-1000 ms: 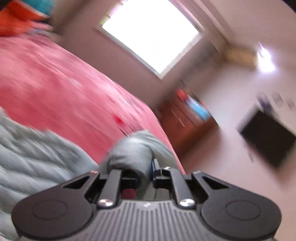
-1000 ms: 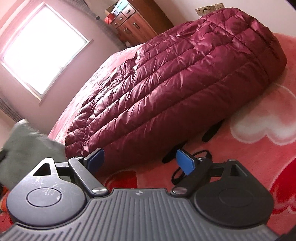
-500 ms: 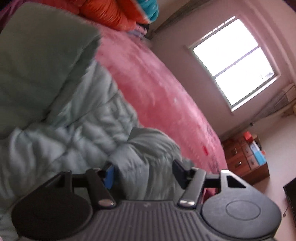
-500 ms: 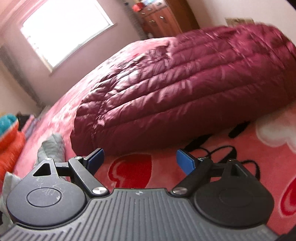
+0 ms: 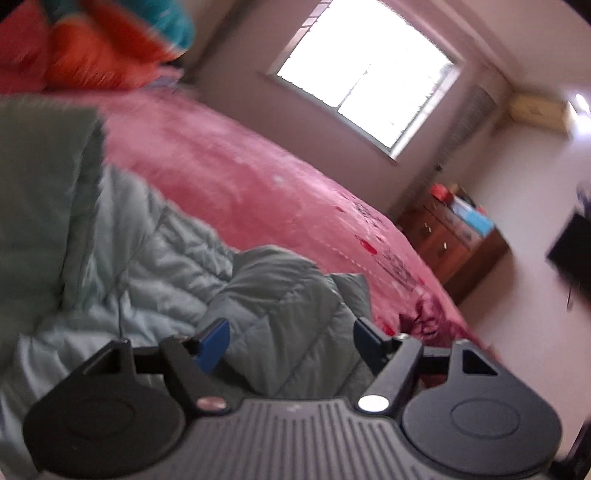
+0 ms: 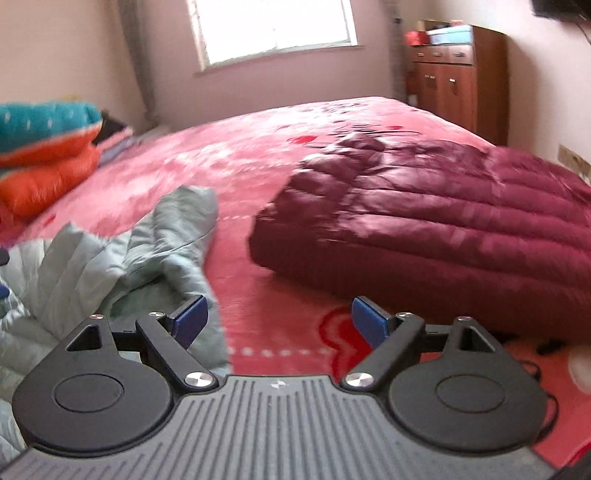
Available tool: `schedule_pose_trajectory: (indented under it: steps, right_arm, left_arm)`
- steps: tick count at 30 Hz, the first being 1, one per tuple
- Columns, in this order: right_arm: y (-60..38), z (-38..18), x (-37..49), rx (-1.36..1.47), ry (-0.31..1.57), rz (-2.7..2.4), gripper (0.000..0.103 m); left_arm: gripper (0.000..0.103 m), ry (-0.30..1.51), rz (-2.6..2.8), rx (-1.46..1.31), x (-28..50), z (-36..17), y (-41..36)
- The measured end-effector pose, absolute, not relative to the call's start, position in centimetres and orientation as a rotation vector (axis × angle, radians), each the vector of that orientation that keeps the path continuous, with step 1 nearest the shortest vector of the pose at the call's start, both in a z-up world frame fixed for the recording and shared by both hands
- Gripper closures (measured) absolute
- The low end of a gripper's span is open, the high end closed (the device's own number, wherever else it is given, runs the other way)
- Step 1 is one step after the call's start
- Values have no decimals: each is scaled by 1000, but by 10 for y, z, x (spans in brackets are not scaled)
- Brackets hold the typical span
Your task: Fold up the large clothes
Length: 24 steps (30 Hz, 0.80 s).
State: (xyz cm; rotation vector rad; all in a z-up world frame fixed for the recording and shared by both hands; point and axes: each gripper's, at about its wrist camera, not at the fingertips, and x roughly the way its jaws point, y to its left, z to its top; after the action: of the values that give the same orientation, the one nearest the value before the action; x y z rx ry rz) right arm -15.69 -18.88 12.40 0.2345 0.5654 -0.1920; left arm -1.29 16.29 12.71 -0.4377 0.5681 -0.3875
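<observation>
A pale green quilted coat (image 5: 147,258) lies crumpled on the pink bed (image 5: 240,184). My left gripper (image 5: 291,343) is open, just above a bunched fold of the coat, holding nothing. In the right wrist view the same green coat (image 6: 147,251) lies at the left, with one part stretched toward the bed's middle. My right gripper (image 6: 279,321) is open and empty above the red bedspread (image 6: 258,166), beside the coat's edge. A folded maroon down coat (image 6: 443,229) lies at the right.
Orange and teal bedding (image 6: 40,144) is piled at the bed's far left. A wooden cabinet (image 6: 458,77) stands by the wall beyond the bed, next to a window (image 6: 273,26). A black cord (image 6: 546,343) lies on the bedspread near the maroon coat.
My left gripper, shut on the green coat a second ago, has opened and let it go. My right gripper has swung left from the maroon coat toward the green coat.
</observation>
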Motion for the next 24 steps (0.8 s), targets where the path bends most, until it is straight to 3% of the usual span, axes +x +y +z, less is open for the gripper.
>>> schedule_pose_trajectory:
  steps: [14,24]
  right_arm:
    - [-111,82,-17,-107,695,-176,0]
    - [-121,77,17,11,625,-274,0]
  left_arm:
    - [25,462,-352,-105,-9,113,154]
    - [22,492,-337,-154,-1,105,165]
